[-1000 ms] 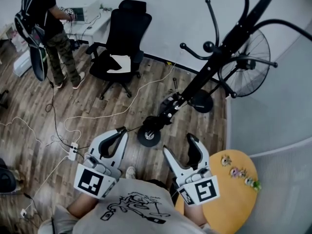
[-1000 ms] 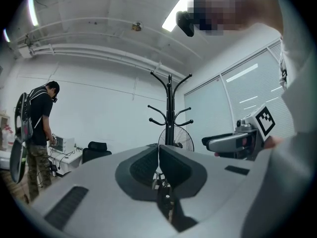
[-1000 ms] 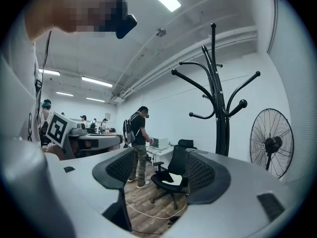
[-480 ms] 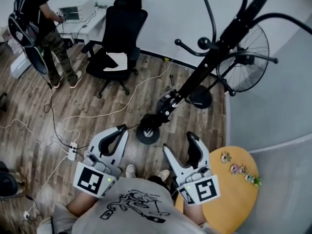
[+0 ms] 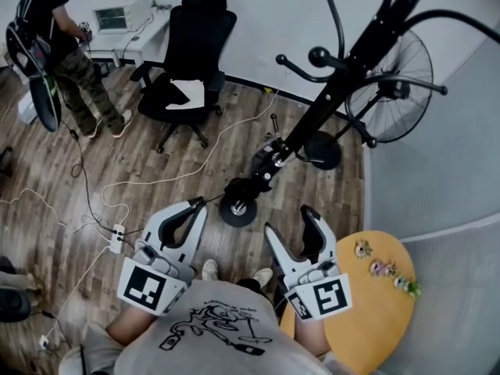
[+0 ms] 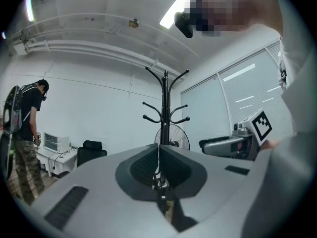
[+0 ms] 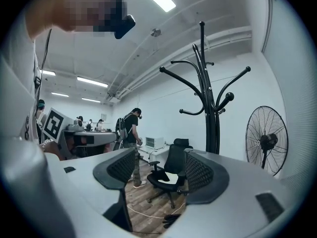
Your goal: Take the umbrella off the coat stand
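Left tongs [image 5: 197,207] pinched together, right tongs [image 5: 289,223] apart with nothing in them. Folded umbrella [image 5: 264,162] looks hung low on the coat stand [image 5: 344,69], running lengthwise along it, ahead of both, lined up with the left pair.

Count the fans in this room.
1: a black floor fan stands by the far wall, behind the coat stand and right of the chair. Others may be out of view.
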{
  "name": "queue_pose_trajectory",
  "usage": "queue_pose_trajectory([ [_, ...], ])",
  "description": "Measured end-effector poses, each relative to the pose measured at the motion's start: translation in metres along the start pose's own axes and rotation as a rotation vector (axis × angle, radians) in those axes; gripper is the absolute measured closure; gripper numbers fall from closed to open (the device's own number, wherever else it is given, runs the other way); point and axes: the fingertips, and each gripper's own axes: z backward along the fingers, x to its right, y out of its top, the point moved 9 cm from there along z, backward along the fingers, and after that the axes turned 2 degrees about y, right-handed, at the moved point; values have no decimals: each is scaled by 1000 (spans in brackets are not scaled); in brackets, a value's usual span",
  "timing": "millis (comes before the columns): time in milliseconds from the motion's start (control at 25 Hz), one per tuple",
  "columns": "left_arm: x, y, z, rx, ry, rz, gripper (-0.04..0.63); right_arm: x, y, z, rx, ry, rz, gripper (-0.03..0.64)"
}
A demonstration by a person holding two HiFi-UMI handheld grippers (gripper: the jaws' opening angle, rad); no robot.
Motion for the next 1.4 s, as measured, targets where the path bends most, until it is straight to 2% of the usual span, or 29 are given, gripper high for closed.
queue_pose_trajectory([
  [560, 0, -1, -5, -8, -19, -2, 583, 17, -59, -14, -104, -40, -21, 293],
  [1120, -8, 0, -7, -11, -8, -7, 583, 52, -151, -32, -204, -125, -115, 291],
  [1400, -14, 0, -12, -7, 4, -4, 583, 69, -192, -44, -248, -152, -126, 288],
])
